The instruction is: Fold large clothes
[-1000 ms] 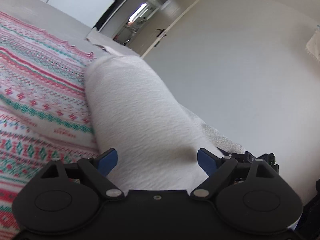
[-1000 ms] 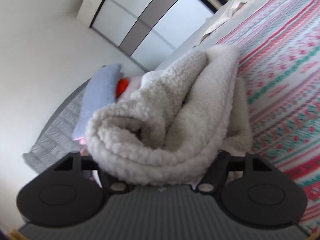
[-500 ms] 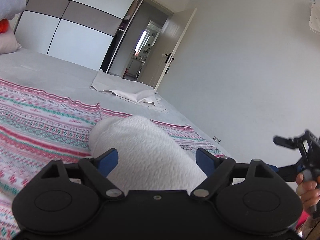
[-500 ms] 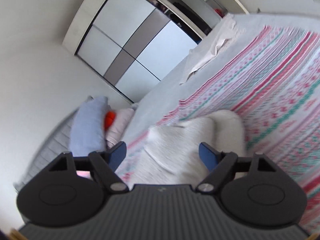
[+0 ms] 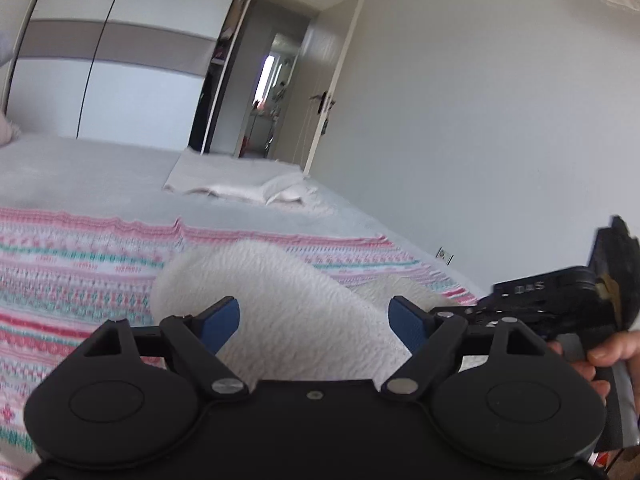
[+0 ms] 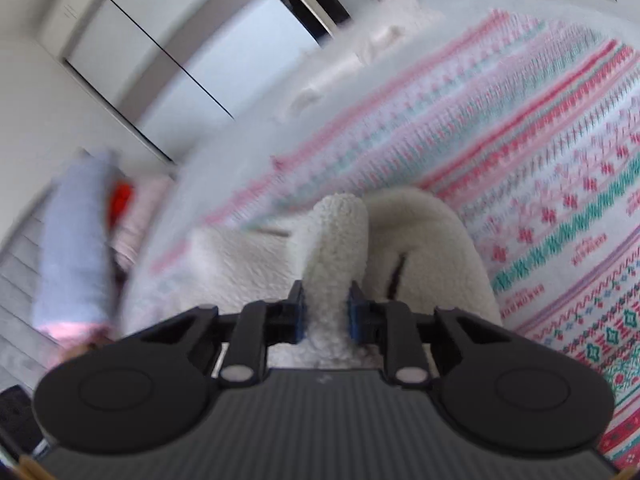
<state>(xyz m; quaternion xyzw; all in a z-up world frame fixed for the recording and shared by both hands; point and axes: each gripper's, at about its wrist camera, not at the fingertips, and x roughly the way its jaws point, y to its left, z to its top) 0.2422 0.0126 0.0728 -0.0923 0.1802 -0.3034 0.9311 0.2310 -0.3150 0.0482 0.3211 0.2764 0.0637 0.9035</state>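
1. The left tongs [image 5: 314, 322] stand wide apart, their 2 blue rubbery pads [image 5: 221, 322] flanking a rounded hump of the white fleece garment [image 5: 288, 312] without pinching it.
2. The right tongs [image 6: 326, 314] are narrow, clamped on an upright ridge of the white fleece garment [image 6: 336, 248]; that fold has a nubby, sherpa-like pile, while the bulge beside it looks smoother.
3. The garment lies bunched on the patterned blanket [image 5: 80, 264], a flat knit-look cloth with pink, teal and white bands that covers the bed [image 5: 80, 168].
4. In the left view, a hand [image 5: 600, 356] grips the right tool's black handle at the right edge.
5. A pale crumpled cloth [image 5: 240, 180] rests on the plain grey part of the bed, well apart from the garment.
6. A soft lilac pillow [image 6: 76, 248], blurred, stands at the bed's head.
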